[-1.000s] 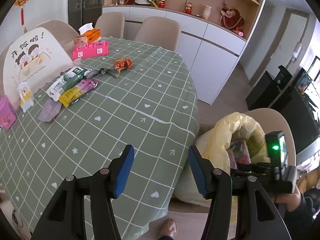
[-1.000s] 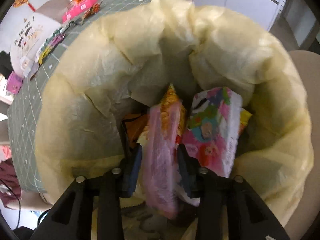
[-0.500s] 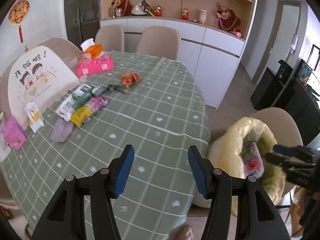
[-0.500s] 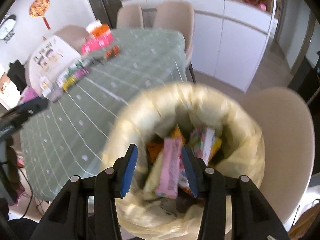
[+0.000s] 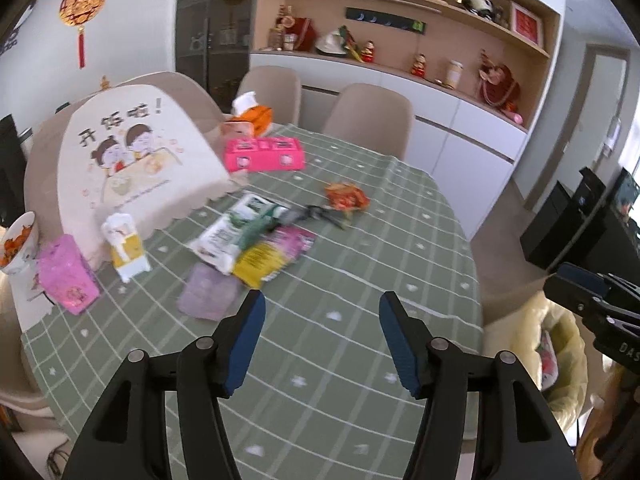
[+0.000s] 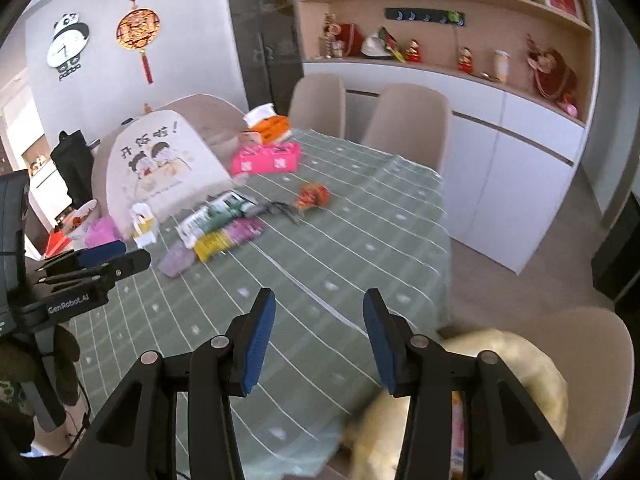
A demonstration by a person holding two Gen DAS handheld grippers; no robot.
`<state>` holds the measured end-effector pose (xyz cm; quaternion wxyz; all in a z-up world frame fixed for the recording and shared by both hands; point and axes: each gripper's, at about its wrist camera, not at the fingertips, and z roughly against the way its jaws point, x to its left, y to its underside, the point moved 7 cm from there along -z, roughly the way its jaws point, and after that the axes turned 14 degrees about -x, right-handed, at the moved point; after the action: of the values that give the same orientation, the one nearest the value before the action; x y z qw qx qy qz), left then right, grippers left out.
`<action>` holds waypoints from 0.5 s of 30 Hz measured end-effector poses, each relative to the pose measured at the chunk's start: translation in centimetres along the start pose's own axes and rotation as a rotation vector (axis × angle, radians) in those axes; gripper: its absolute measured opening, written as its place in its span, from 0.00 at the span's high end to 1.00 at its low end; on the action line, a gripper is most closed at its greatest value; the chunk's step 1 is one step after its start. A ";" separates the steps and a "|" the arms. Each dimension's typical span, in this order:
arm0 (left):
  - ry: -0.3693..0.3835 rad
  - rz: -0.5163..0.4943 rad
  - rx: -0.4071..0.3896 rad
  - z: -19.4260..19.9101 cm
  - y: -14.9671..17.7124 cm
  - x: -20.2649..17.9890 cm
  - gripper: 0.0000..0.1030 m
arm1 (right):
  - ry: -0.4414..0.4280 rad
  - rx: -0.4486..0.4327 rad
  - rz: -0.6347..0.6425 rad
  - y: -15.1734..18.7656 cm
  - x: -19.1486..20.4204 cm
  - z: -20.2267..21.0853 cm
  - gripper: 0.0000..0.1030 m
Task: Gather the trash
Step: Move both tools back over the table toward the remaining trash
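Beside the trash bag (image 5: 560, 344), above the table (image 5: 360, 280), the left hand-held gripper (image 5: 322, 340) and right hand-held gripper (image 6: 318, 340) both gape apart, empty; the step looks like reaching for another wrapper (image 5: 276, 254), so next move toward the wrapper pile well beyond the bag

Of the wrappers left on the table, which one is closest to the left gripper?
The pale purple wrapper, lying flat just beyond the left gripper. The yellow-and-pink wrapper and the white-and-green wrapper lie farther back.

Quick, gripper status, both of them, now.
Left gripper: open, holding nothing, over the green tablecloth.
Right gripper: open, holding nothing, above the yellow trash bag.
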<state>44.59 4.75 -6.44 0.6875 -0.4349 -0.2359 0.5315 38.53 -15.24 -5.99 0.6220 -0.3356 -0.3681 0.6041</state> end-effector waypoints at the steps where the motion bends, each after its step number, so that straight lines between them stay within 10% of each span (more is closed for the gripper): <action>1: -0.001 0.005 -0.001 0.0 -0.3 1.0 0.41 | 0.000 -0.003 -0.002 -0.4 1.0 -0.6 0.58; 15: -0.081 0.082 0.025 -3.3 -1.5 9.9 0.40 | -0.032 0.019 0.079 -2.8 8.2 -9.4 0.58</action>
<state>51.20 12.78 -8.20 0.6605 -0.4134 -0.2389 0.5794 48.00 -6.95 -7.90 0.5949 -0.3343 -0.3586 0.6369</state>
